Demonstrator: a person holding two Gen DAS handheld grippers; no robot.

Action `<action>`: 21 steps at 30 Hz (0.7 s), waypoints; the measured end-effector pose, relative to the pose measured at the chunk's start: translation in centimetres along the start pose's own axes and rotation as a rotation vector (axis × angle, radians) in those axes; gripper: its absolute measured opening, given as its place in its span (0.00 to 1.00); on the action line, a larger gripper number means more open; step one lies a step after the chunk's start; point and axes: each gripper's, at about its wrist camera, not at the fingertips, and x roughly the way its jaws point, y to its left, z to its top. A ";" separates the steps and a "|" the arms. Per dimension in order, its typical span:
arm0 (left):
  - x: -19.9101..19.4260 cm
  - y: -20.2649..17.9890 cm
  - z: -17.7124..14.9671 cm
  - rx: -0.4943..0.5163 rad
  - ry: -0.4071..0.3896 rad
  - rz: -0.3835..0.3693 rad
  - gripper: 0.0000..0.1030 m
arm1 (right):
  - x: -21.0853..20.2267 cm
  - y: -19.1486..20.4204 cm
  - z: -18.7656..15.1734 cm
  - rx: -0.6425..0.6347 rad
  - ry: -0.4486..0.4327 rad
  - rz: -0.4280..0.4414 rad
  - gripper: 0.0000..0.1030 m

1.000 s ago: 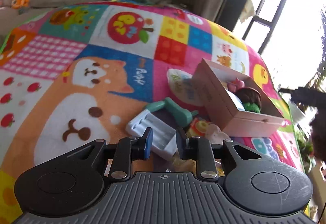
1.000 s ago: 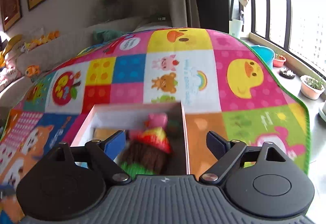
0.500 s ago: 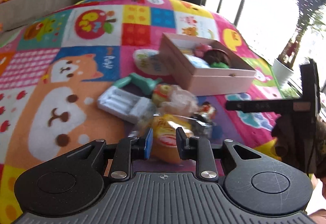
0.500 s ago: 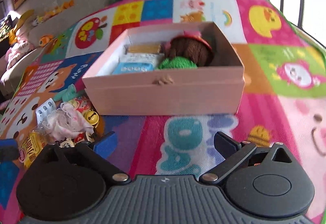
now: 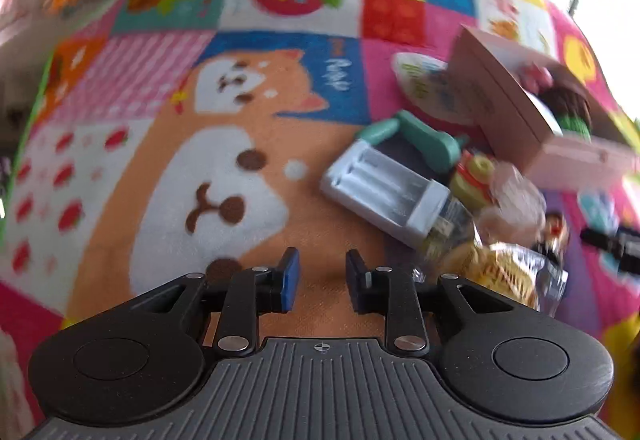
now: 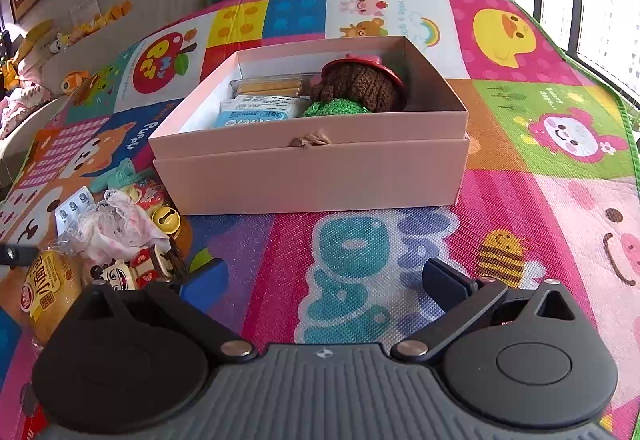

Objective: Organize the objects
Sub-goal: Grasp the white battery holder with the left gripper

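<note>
- Pink box (image 6: 308, 176), centre of right-wrist frame, open, on play mat (image 6: 520, 200); inside: knitted doll (image 6: 360, 86) w/ brown hair, green top, plus blue-white packet (image 6: 256, 114).
- Loose pile lower left of frame: yellow snack bag (image 6: 48, 292), gold bell (image 6: 166, 218), white charger (image 5: 388, 192), teal toy (image 5: 424, 140).
- Right claw (image 6: 324, 280): wide, nothing between, low centre over mat.
- Left claw (image 5: 322, 280): narrow gap, jaws just been opening, nothing between; frame blurred.

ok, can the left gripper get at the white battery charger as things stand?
Probably yes. The left gripper holds nothing, its jaws have just been opening, and bare mat lies between it and the white battery charger. The jaws look too narrow for it yet.
</note>
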 end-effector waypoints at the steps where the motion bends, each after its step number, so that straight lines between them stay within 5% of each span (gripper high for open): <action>1: 0.1 -0.5 0.0 0.031 -0.003 -0.001 0.38 | 0.0 0.1 0.0 -0.006 0.002 -0.006 1.00; 3: 0.4 -1.2 0.1 0.061 0.003 -0.023 0.58 | 0.1 0.3 0.0 -0.021 0.006 -0.018 1.00; 6: 1.0 -1.8 0.4 0.074 0.000 -0.036 0.71 | 0.1 0.4 0.0 -0.028 0.009 -0.023 1.00; 9: 1.3 -1.6 1.0 0.011 -0.011 -0.082 0.73 | 0.1 0.5 0.0 -0.035 0.011 -0.028 1.00; 13: 1.6 -0.1 1.7 -0.192 0.014 -0.242 0.69 | 0.4 1.0 0.0 -0.059 0.018 -0.048 1.00; 18: 3.1 -0.5 4.1 -0.322 -0.010 -0.192 0.69 | 0.3 0.8 -0.1 -0.050 0.013 -0.040 1.00; 21: 4.6 -1.3 5.2 -0.301 -0.031 -0.127 0.69 | 0.3 1.1 -0.1 -0.063 0.017 -0.052 1.00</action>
